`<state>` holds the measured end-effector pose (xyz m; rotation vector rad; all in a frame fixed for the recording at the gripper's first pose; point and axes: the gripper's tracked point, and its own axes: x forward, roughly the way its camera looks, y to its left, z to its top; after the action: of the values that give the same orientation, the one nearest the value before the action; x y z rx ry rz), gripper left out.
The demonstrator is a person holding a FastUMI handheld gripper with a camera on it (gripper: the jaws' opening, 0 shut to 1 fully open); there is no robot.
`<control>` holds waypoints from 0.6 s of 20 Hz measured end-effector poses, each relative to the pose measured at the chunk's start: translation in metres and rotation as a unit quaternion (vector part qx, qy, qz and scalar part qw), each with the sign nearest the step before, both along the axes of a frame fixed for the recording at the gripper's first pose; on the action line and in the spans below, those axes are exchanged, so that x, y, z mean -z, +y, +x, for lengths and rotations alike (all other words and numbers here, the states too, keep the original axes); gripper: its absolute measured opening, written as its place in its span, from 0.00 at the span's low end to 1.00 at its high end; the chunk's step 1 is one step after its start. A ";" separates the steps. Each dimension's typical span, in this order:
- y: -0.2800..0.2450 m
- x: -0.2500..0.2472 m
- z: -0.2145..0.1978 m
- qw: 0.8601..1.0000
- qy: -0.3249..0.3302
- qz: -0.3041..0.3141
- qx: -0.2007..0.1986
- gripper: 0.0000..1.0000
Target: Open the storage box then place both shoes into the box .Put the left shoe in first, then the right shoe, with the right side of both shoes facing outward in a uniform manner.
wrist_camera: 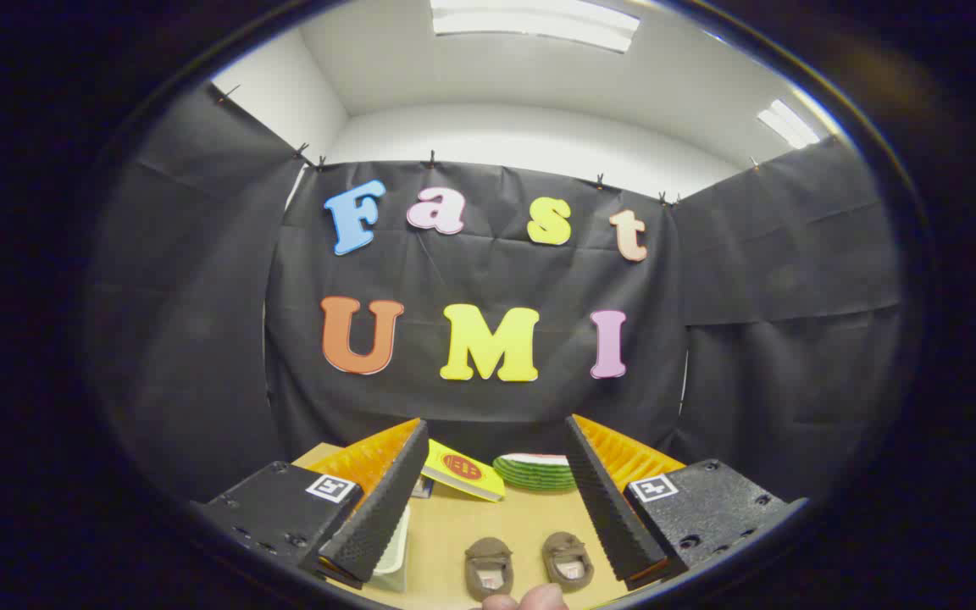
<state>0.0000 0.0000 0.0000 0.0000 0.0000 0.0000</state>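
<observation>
The gripper (492,508) hangs above the wooden table (454,534), level and pointed at the back wall, its fingers spread wide with nothing between them. Below the gap sit two brown shoes (529,563) side by side, openings up, and a fingertip (530,598) pokes in just under them, mostly cut off. A white storage box (393,551) lies half hidden behind the left finger, so whether it is open is hard to tell, while beyond the fingers lie one yellow book (463,471) and one green stack of plates (535,471).
</observation>
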 end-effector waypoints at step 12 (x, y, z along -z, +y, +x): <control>-0.013 0.008 0.004 1.000 0.018 0.010 -0.020 1.00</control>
<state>0.0043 -0.0134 -0.0078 0.0202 0.0366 0.0395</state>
